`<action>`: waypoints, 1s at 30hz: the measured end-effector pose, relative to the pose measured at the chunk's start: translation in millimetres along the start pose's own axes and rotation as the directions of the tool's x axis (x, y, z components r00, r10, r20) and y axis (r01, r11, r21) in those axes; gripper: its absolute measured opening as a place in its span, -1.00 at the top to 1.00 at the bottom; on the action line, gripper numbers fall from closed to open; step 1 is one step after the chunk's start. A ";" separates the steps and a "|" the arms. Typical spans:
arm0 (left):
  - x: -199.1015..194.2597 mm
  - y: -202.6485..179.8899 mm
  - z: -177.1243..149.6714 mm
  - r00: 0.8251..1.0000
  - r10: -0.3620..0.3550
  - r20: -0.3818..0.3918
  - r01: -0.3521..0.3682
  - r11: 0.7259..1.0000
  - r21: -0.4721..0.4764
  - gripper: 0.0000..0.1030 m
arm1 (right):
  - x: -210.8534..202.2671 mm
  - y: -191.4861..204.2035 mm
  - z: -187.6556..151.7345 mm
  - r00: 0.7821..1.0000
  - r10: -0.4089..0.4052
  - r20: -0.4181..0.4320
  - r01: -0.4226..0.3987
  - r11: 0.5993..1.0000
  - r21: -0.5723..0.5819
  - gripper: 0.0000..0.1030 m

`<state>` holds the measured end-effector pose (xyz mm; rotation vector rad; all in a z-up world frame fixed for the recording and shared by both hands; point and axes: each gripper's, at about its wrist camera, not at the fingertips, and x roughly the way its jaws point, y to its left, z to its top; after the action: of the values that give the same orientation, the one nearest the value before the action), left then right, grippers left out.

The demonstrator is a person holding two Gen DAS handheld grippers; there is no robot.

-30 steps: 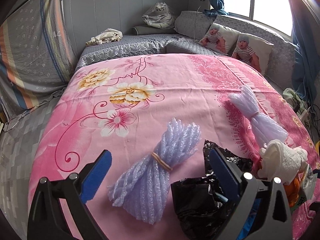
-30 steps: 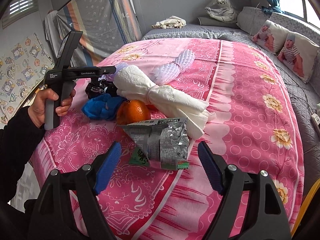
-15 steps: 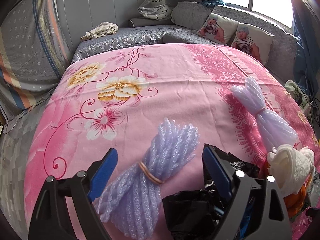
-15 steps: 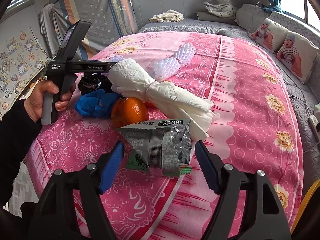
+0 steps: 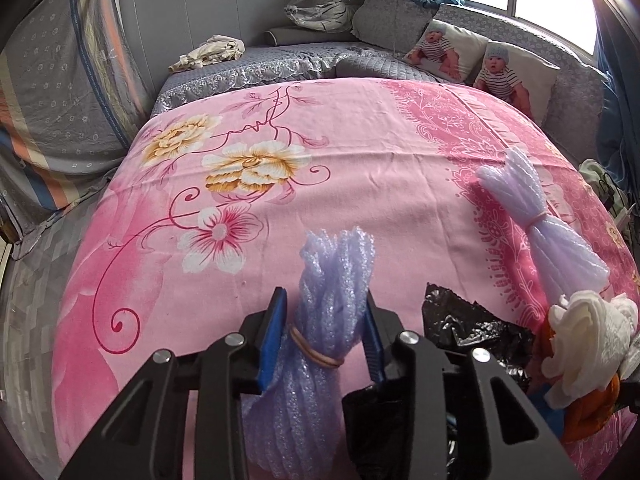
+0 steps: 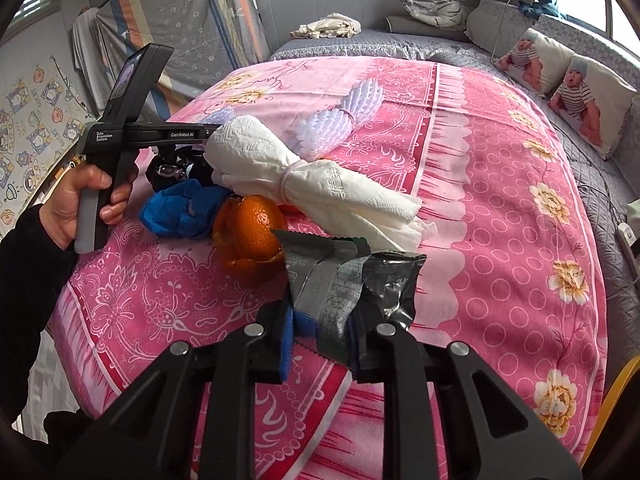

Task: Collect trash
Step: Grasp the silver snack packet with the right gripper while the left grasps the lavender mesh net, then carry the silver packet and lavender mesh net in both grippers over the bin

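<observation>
Your left gripper point(image 5: 326, 338) has just been closing and now clamps the purple foam bundle point(image 5: 320, 344) at its waist, one blue pad on each side, right by the rubber band point(image 5: 316, 354). The bundle lies on the pink bedspread point(image 5: 280, 200), its frilly top fanning out past the fingertips. Just right of it sits a crumpled black bag point(image 5: 472, 328), and farther right a second, paler foam bundle point(image 5: 544, 232) lies near a tied white paper roll point(image 5: 588, 336) resting over orange peel point(image 5: 592, 412).

Your right gripper point(image 6: 320, 330) has also just been closing, and its pads now pinch the silver wrapper point(image 6: 332, 280) at its near end; the wrapper stands crumpled up off the bedspread between them. Behind it sits the orange peel point(image 6: 250, 236), touching a blue crumpled glove point(image 6: 180, 212) on its left. The white paper roll point(image 6: 304, 172) lies across the peel, with the pale foam bundle point(image 6: 340, 120) just beyond. At the left of the right wrist view, your left hand point(image 6: 84, 200) holds the other gripper's handle.
</observation>
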<state>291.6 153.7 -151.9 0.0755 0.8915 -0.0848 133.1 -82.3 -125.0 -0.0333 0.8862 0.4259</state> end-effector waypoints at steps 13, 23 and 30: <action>-20.4 23.8 -3.6 1.000 0.010 0.027 -0.007 0.994 -0.106 0.39 | -17.2 -28.2 21.5 0.993 -0.067 0.096 0.061 0.996 0.064 0.75; -52.2 39.1 -6.1 0.997 0.002 0.080 0.012 0.986 -0.167 0.39 | -36.5 -46.8 21.7 0.983 -0.109 0.146 0.092 0.989 0.114 0.76; -75.6 42.3 -9.2 0.993 -0.002 0.117 0.024 0.982 -0.186 0.39 | -64.4 -55.2 15.7 0.970 -0.134 0.203 0.108 0.985 0.133 0.76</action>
<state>241.7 199.9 -97.4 -0.1101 0.7800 -0.0169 129.7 -151.9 -74.3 0.0684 0.6947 0.2547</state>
